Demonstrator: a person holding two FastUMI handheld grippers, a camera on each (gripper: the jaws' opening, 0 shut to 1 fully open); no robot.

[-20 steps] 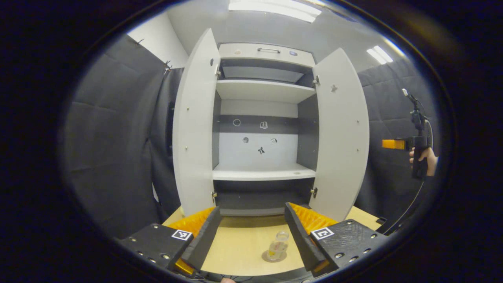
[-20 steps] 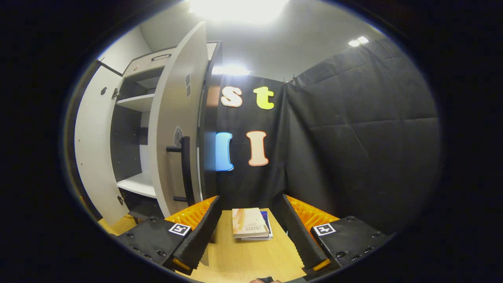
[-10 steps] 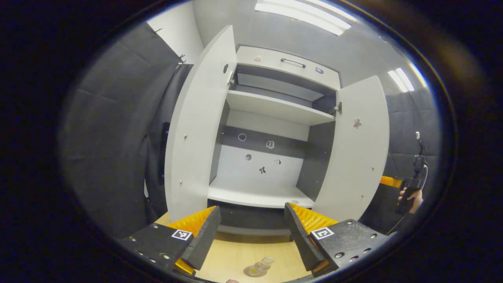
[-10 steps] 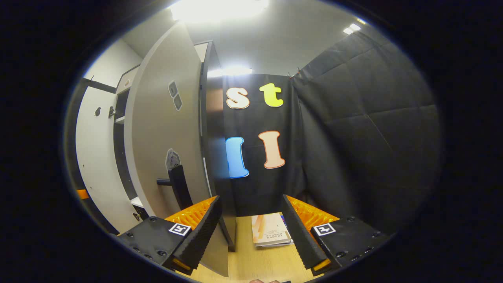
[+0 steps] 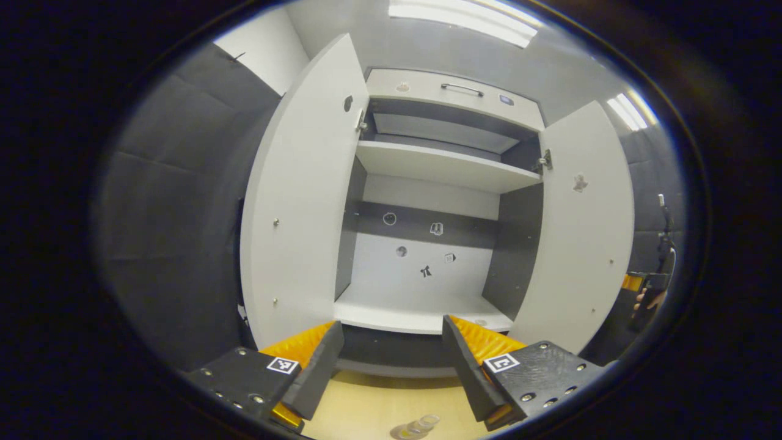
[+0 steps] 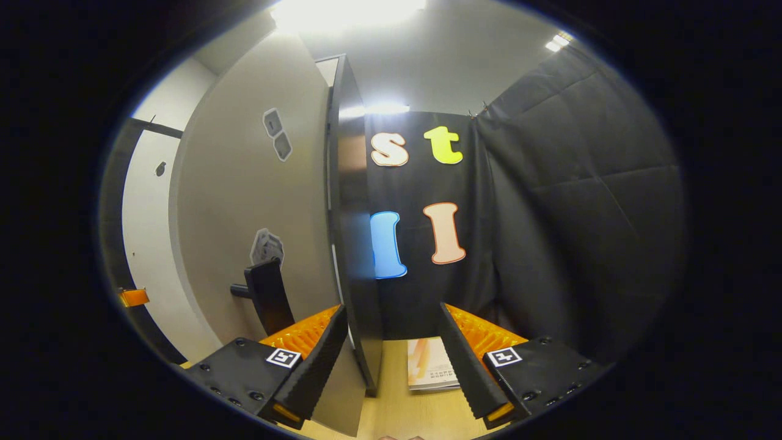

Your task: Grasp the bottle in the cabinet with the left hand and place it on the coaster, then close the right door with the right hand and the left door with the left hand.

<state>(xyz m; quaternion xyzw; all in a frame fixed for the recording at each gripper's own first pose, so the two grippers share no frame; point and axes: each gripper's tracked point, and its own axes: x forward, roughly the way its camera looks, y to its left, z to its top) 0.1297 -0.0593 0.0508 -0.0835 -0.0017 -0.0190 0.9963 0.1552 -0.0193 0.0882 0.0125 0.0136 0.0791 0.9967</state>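
— White panel, far left of the left gripper view?
— Left door (image 5: 299,201), swung open, inner face showing. Next: cabinet (image 5: 427,165) interior, upper shelf and lower shelf both bare, small stickers on the back wall. Next: right door (image 5: 583,238), also open.

— Item beyond the right door's edge?
— Right gripper (image 5: 638,282), seen far off, held in a hand (image 5: 649,300) near the door's outer side.

— Left gripper?
— Left gripper (image 5: 391,366), fingers spread wide, nothing between them, aimed at the cabinet's lower shelf.

— Bottle?
— Bottle (image 5: 426,421), clear, at the bottom edge of that view, standing on the coaster (image 5: 403,432) on the wooden table (image 5: 366,409). It lies low in the gap between the fingers, nearer the right-hand finger and short of the tips, touching neither.

— Right gripper view, left to right?
— Left door's inner face at far left; then right door's outer face (image 6: 256,208) with a black handle (image 6: 269,296). Door's dark edge stands upright in the gap between the spread fingers, nearer the left-hand finger; contact cannot be told. Books (image 6: 431,365) lie flat on the table between the fingers, to the right of that edge.
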